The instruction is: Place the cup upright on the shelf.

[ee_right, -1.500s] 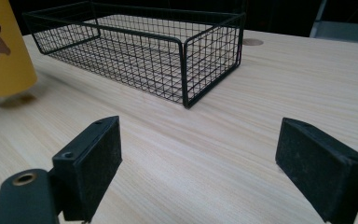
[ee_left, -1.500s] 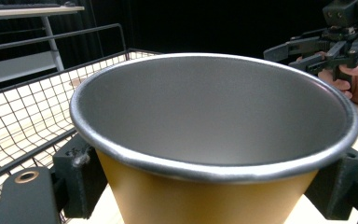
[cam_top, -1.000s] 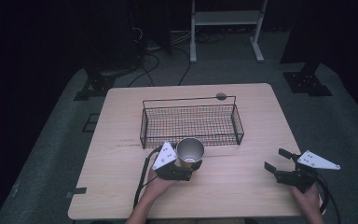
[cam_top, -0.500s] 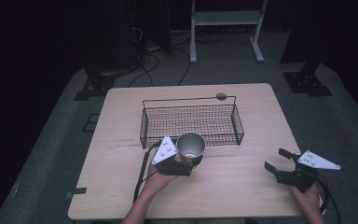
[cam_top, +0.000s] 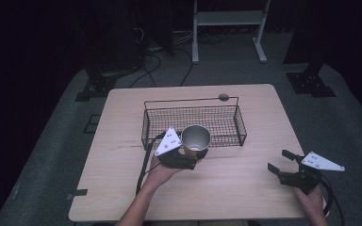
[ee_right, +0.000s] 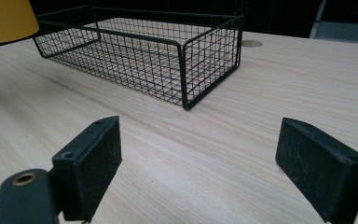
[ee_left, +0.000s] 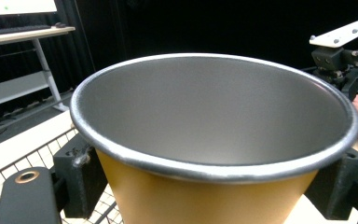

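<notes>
Left claw [cam_top: 188,157]: gripping the cup [cam_top: 196,138] by its yellow lower body, one black jaw pressing on each side of it; the cup is sitting upright with its open mouth facing up.
Cup position: being held at the near rim of the wire basket [cam_top: 194,123], toward the basket's middle; whether its base is touching the counter [cam_top: 122,188] cannot be told.
Cup, left gripper view: the cup [ee_left: 214,140] is showing a metal-grey inside and rolled rim, with a yellow outer wall below; nothing is lying in it.
Right claw [cam_top: 280,162]: resting low at the near right of the counter, jaws standing wide apart and holding nothing; in the right gripper view bare wood is showing between the two pads of the right claw [ee_right: 198,158].
Change from earlier frames: the cup and the left claw are sitting slightly farther forward, now closer against the basket's near wall; the right claw is staying where it was.
Wire basket: standing at the counter's middle, black mesh, open-topped; in the right gripper view the wire basket [ee_right: 140,51] is appearing empty.
Spacing: the two claws are well apart.
</notes>
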`<state>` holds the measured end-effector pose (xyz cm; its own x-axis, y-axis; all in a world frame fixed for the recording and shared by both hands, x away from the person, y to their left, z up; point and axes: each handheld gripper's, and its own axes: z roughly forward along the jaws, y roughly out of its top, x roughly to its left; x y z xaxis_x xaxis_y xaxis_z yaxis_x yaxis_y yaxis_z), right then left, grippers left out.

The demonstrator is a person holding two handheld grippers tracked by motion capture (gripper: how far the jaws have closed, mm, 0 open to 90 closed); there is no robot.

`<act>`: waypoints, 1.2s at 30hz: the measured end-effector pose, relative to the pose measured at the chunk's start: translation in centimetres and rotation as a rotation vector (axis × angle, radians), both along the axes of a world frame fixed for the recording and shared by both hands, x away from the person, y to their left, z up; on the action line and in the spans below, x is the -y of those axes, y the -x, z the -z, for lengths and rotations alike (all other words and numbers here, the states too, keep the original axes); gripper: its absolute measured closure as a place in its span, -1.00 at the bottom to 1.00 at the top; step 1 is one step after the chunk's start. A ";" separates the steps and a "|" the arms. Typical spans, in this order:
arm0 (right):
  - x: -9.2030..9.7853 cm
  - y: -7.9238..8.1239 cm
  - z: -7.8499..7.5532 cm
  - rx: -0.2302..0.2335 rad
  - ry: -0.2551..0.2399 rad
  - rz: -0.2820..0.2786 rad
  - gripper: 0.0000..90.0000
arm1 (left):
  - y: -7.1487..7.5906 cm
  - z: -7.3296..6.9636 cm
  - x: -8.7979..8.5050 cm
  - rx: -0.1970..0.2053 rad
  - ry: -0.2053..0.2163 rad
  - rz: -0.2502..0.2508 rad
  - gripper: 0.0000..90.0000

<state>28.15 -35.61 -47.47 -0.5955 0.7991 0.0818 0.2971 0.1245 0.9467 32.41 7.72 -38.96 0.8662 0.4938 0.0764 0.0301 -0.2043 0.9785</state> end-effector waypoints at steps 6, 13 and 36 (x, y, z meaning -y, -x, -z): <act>0.0 0.0 0.0 -0.001 -0.002 0.001 -0.70 | -0.9 -0.9 0.0 0.003 0.001 -0.002 -0.68; 0.1 0.0 0.0 0.001 -0.007 0.003 -0.71 | -1.9 -1.7 -0.1 0.010 0.000 -0.003 -0.68; 0.3 0.0 -0.1 0.006 -0.027 0.009 -0.71 | -6.1 -3.8 0.6 0.017 -0.020 -0.010 -0.68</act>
